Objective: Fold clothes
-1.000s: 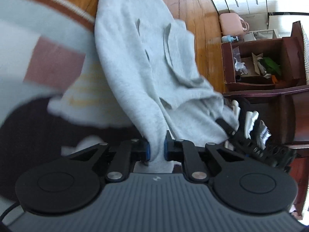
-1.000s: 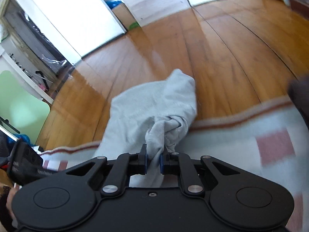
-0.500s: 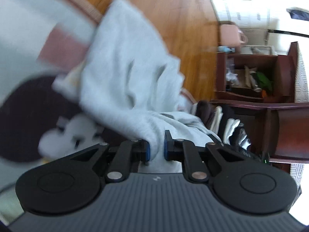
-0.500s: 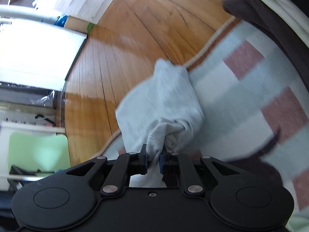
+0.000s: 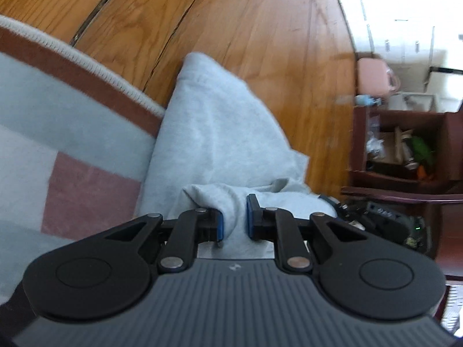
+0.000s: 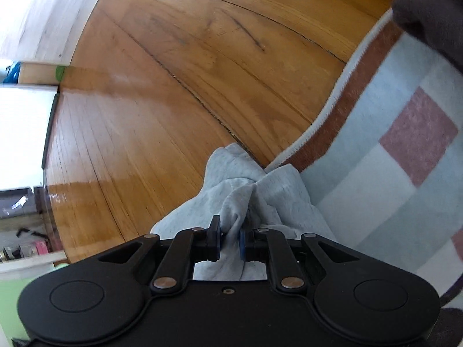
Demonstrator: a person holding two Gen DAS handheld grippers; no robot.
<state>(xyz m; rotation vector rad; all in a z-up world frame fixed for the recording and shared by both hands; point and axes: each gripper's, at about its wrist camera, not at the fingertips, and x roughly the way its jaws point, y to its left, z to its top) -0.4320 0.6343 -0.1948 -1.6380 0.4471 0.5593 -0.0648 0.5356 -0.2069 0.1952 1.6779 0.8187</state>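
A light grey sweatshirt-type garment lies low across the rug's edge and onto the wooden floor. My left gripper is shut on a bunched fold of it, the cloth filling the gap between the blue pads. In the right wrist view the same grey garment is gathered into a twisted bunch, and my right gripper is shut on that bunch. The rest of the garment is hidden under both gripper bodies.
A pale blue rug with pink squares and a brown border meets the wooden floor. A dark red wooden shelf unit with clutter stands at the right. A dark garment lies at the rug's far corner.
Both grippers have swung down toward the floor with the grey garment still clamped. The garment, earlier hanging long and spread, now lies shorter and bunched at the rug's edge.
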